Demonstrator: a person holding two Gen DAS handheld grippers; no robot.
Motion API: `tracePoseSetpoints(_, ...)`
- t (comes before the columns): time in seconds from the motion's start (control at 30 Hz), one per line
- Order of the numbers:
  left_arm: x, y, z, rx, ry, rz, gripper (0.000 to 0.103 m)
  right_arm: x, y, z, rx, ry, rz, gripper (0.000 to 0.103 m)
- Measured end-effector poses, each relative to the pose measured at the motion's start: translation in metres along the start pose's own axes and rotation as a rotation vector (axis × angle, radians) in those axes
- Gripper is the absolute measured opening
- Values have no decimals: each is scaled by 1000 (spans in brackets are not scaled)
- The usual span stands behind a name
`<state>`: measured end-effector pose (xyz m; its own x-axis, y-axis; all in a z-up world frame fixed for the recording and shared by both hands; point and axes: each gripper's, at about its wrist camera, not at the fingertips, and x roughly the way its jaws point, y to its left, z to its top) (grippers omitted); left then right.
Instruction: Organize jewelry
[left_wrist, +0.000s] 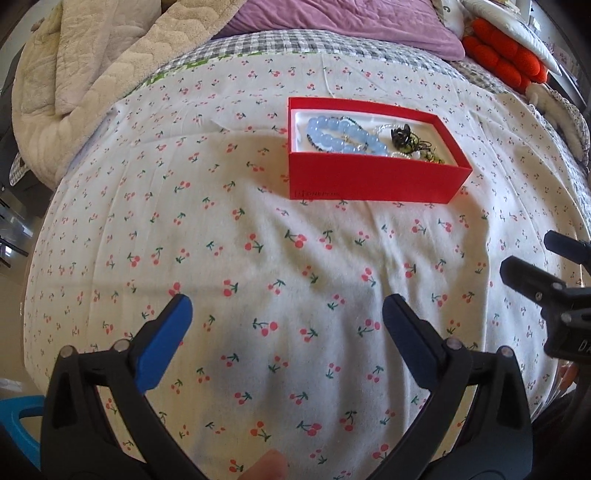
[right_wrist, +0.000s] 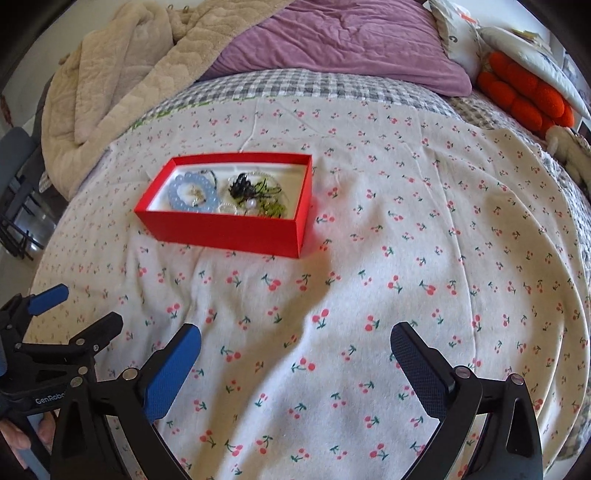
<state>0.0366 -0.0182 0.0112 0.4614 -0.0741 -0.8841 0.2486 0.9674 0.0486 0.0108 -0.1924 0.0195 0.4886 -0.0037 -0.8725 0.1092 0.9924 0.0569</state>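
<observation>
A red open box sits on the cherry-print sheet. Inside lie a light-blue bead bracelet, a black tangled piece, pearl strands and green bits. My left gripper is open and empty, hovering over the sheet well in front of the box. My right gripper is open and empty, in front and to the right of the box. The right gripper shows at the left view's right edge; the left gripper shows at the right view's left edge.
A beige quilted blanket is piled at the back left. A purple pillow and an orange cushion lie at the back. The bed edge drops off on the left.
</observation>
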Motion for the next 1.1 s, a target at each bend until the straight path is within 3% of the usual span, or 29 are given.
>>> tracePoseSetpoints(1.1,11,3,0,-24,40,1,102,18,9,-1,-28,53,-25,103)
